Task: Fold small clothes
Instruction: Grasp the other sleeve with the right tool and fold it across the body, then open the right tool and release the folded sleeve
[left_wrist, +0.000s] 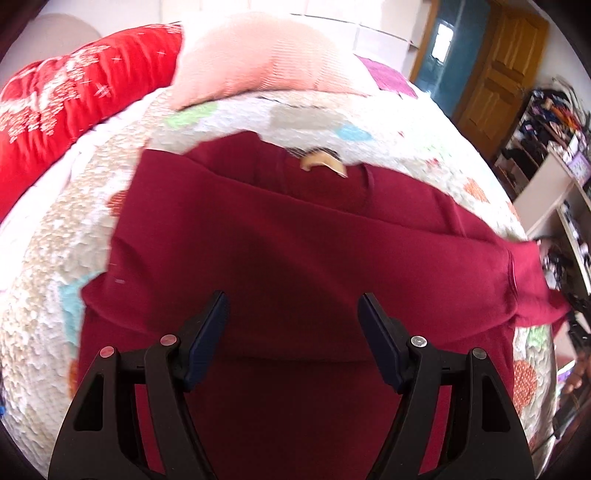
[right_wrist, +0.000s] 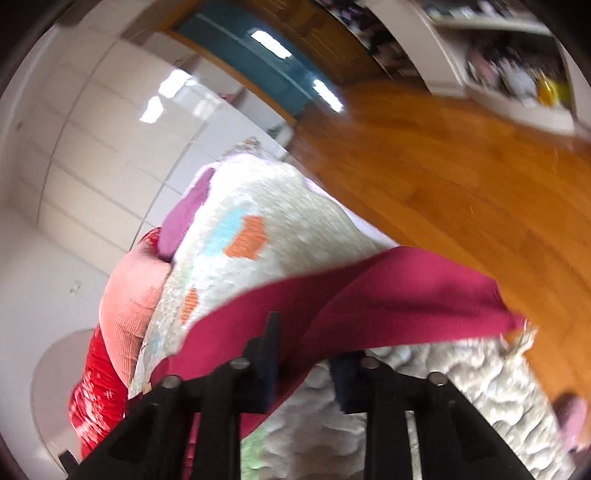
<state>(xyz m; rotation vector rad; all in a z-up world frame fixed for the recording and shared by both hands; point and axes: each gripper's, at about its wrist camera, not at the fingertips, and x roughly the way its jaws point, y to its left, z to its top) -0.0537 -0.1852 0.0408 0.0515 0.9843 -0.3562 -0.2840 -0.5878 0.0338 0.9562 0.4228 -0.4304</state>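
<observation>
A dark red T-shirt (left_wrist: 295, 240) lies spread on a patterned quilt (left_wrist: 48, 280), neck with a tan label (left_wrist: 325, 162) at the far side, one sleeve (left_wrist: 532, 291) lifted at the right. My left gripper (left_wrist: 293, 321) hovers open and empty above the shirt's middle. In the right wrist view my right gripper (right_wrist: 306, 354) has its jaws a little apart, and the shirt's sleeve (right_wrist: 388, 295) drapes over and between them, raised off the quilt (right_wrist: 266, 206). The fingertips are partly hidden by cloth.
A pink pillow (left_wrist: 258, 55) and a red blanket (left_wrist: 55, 92) lie at the bed's far side. Beyond the bed edge are a wooden floor (right_wrist: 461, 166), a wooden door (left_wrist: 495, 81) and cluttered shelves (left_wrist: 554, 155).
</observation>
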